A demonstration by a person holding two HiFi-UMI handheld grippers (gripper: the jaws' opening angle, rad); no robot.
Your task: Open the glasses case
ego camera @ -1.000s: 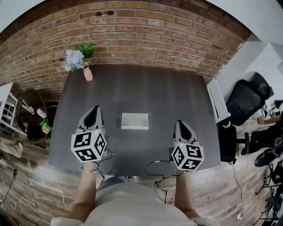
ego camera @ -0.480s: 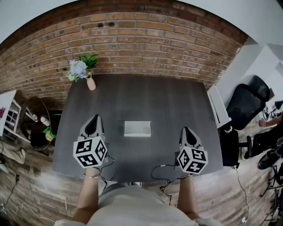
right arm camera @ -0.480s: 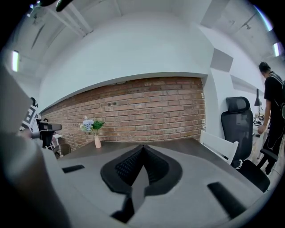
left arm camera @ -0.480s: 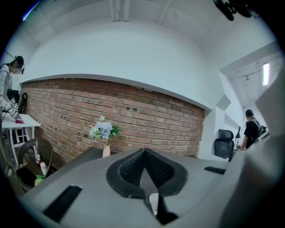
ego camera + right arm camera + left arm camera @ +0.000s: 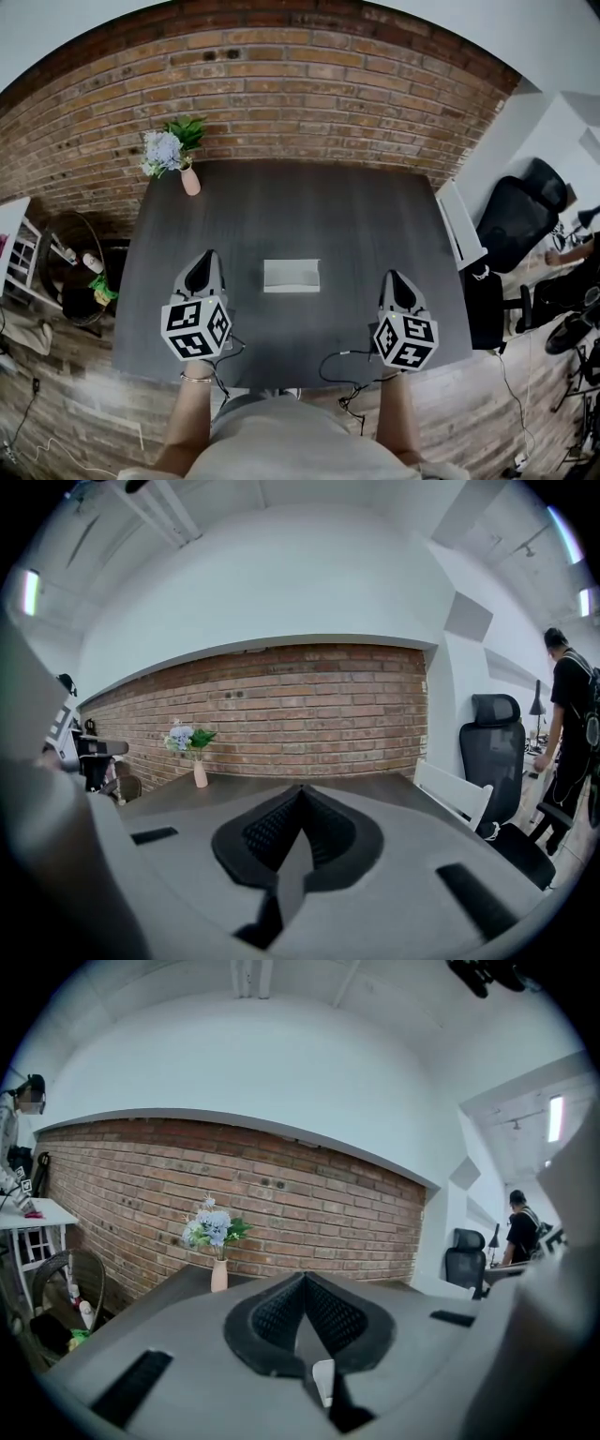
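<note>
Currently both tools are empty: left gripper (image 5: 206,256) and right gripper (image 5: 396,277) have jaws pressed tip to tip, nothing held. White glasses case (image 5: 292,275) lies closed on dark table (image 5: 281,202), between the two and slightly ahead, untouched. Suggest: spread jaws first, pin base w/ one, lift lid at seam w/ other — hinge side not discernible.
</note>
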